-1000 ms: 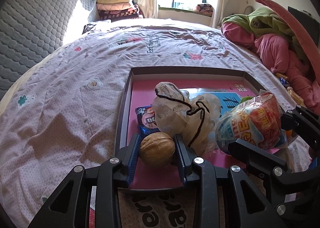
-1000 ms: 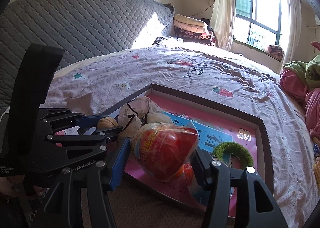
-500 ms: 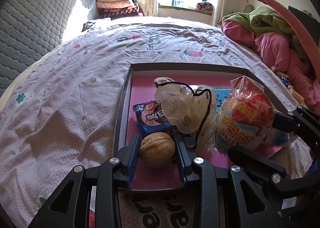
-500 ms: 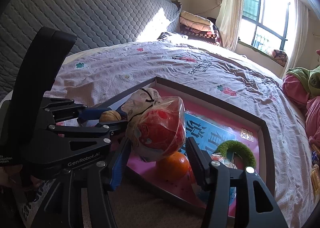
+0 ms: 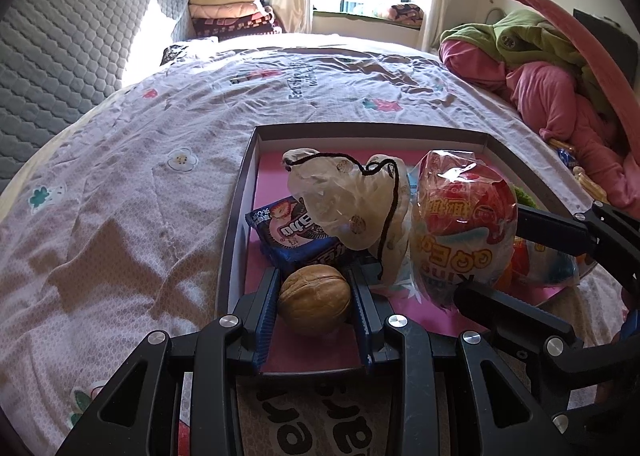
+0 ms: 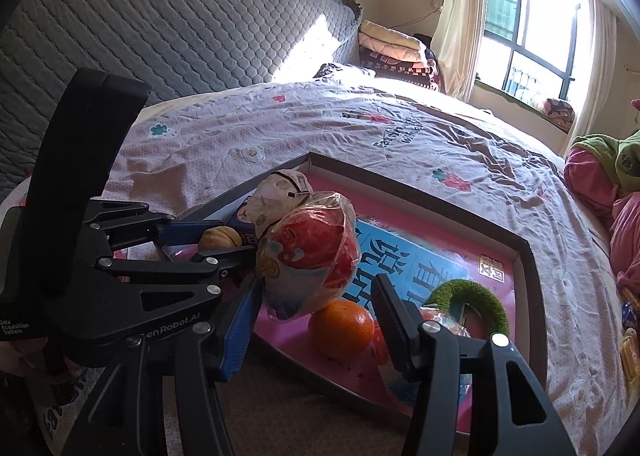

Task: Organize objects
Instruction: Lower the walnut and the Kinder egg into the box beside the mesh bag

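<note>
A shallow dark-rimmed tray with a pink floor lies on the bed. My left gripper is shut on a walnut just above the tray's near left corner; the walnut also shows in the right wrist view. My right gripper is shut on the lower part of a red snack bag and holds it upright above the tray, right beside the left gripper. In the tray lie a white drawstring pouch, a blue biscuit packet, an orange and a green ring.
The flowered bedspread stretches left of and beyond the tray. A heap of pink and green clothes sits at the right. A grey quilted headboard stands on the left, with folded blankets by the window. A lettered brown mat lies under the grippers.
The red snack bag has risen and tipped upright in the right gripper, uncovering the orange beneath it. The left gripper still holds the walnut in the same spot.
</note>
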Motion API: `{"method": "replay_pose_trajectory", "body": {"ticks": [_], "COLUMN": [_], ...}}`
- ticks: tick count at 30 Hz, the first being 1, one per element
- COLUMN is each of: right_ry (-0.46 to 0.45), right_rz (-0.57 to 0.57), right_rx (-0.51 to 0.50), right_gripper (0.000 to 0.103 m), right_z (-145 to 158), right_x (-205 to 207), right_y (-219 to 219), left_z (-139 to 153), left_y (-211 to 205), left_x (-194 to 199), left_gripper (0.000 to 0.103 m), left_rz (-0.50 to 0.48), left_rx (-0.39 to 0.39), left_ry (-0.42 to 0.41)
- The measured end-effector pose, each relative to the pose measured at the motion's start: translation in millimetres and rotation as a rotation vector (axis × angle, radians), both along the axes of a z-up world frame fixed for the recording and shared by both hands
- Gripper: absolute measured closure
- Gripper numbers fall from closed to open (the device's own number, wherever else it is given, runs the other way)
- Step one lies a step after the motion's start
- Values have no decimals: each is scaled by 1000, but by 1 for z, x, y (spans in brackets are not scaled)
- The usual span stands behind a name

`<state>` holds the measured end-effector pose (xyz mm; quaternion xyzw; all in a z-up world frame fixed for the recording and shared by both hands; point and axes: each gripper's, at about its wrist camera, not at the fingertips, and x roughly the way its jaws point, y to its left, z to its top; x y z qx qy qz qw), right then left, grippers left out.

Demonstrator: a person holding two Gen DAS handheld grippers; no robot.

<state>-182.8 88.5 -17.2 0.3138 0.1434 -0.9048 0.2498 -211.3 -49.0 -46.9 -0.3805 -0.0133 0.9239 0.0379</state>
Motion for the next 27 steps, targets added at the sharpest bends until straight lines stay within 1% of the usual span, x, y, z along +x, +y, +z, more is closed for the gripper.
{"method": "replay_pose_trajectory", "body": {"ticks": [13, 27], "right_ry": [0, 8], "right_rz": [-12, -52], "right_rx": [-13, -61], "right_gripper": [46, 46], "right_z": [4, 19], "right_x": [0, 3], "right_y": [5, 23], "left_z": [1, 3], "left_y": [1, 3], "left_x": [2, -1], "left_gripper": [68, 68], "left_rz": [1, 12], "left_rx": [5, 6], "left_ry": [-4, -19]}}
